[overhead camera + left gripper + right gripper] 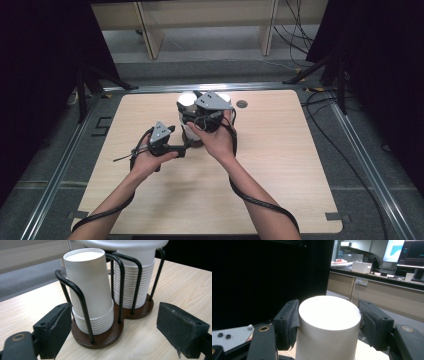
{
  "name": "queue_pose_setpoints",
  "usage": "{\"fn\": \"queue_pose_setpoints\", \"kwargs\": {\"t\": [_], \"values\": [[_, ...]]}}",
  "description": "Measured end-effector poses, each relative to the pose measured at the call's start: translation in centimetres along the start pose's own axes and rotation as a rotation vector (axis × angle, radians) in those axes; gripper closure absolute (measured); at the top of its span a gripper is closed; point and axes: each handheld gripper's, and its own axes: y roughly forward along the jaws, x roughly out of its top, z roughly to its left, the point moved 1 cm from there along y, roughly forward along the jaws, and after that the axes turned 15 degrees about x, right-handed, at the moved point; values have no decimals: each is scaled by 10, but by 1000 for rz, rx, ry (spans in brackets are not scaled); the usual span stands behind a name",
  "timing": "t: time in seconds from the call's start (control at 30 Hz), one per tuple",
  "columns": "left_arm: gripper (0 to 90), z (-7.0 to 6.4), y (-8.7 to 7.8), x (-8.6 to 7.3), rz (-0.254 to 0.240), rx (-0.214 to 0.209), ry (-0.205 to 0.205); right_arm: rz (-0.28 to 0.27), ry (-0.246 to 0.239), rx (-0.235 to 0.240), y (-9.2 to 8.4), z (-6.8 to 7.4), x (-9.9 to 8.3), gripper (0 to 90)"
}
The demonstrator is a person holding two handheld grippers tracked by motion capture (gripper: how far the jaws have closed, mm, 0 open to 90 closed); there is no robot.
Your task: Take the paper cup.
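Cups sit upside down in two stacks inside a black wire cup holder (117,312) on a brown base, toward twelve o'clock on the worktop (280,200). My right gripper (328,322) has its jaws closed on the sides of a white paper cup (327,327), base upward, pads pressing both walls. My left gripper (112,332) stands with jaws apart and nothing between them, facing the holder from about seven o'clock, with the near stack (91,290) straight ahead and the far stack (133,282) behind it. The risk I see is in the squeeze: a thin paper wall may dent or buckle if I press harder, and then the cup could pop out. Nested cups also cling, so a second cup may ride up with mine. If the cup rubs a wire hoop, the light holder could tip or slide, since my left jaws are not steadying it.
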Motion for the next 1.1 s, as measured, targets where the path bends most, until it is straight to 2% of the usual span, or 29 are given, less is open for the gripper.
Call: {"fn": "queue_pose_setpoints", "kwargs": {"t": [0.03, 0.07, 0.1, 0.23, 0.27, 0.37, 0.4, 0.43, 0.57, 0.6, 0.63, 0.7, 0.73, 0.8, 0.87, 0.9, 0.93, 0.97, 1.03, 1.07, 1.1], "values": [[127, -1, -3, -1, 11, 0, 5, -5, 28, 6, -1, 3, -1, 361], [127, -3, -4, -1, 9, -7, 5, 0, 23, 18, -2, 4, -3, 361], [126, -4, -5, -3, 2, -18, 2, 4, 38, 20, -3, 6, -4, 361], [126, -6, -13, -4, 7, -24, 6, 6, 22, 42, -7, 11, -10, 361], [126, -6, -14, -5, 6, -27, 3, 9, 5, 36, -8, 11, -11, 361], [125, -8, -18, -7, 5, -33, 9, 17, 23, 51, -11, 15, -15, 361], [125, -9, -19, -8, -1, -47, 7, 11, 15, 53, -11, 16, -16, 362], [124, -9, -20, -8, 3, -38, 13, 16, 10, 56, -12, 16, -17, 361], [123, -13, -25, -9, -2, -51, 14, 24, 17, 67, -13, 20, -22, 361], [123, -13, -26, -9, -4, -54, 14, 26, 6, 67, -14, 19, -23, 361], [123, -14, -27, -10, -1, -56, 18, 28, 25, 71, -14, 21, -24, 361], [121, -16, -29, -10, 0, -64, 19, 32, 7, 76, -16, 21, -26, 361], [120, -16, -30, -11, -9, -76, 18, 27, 18, 83, -16, 22, -27, 361], [119, -17, -33, -12, -1, -74, 24, 35, 27, 92, -19, 25, -30, 361], [119, -19, -33, -13, -10, -91, 23, 30, 11, 83, -19, 24, -31, 361], [119, -19, -36, -13, -1, -86, 30, 37, 23, 98, -20, 26, -33, 361], [119, -21, -37, -13, -2, -87, 27, 31, 7, 95, -20, 26, -34, 361], [119, -21, -37, -14, -4, -90, 31, 38, 35, 97, -22, 28, -35, 361], [119, -23, -38, -15, -9, -100, 30, 43, 24, 105, -23, 29, -38, 362], [118, -23, -39, -15, 3, -99, 36, 38, 46, 110, -23, 31, -40, 361], [118, -24, -40, -16, 5, -101, 36, 39, 8, 108, -23, 29, -40, 361]]}}
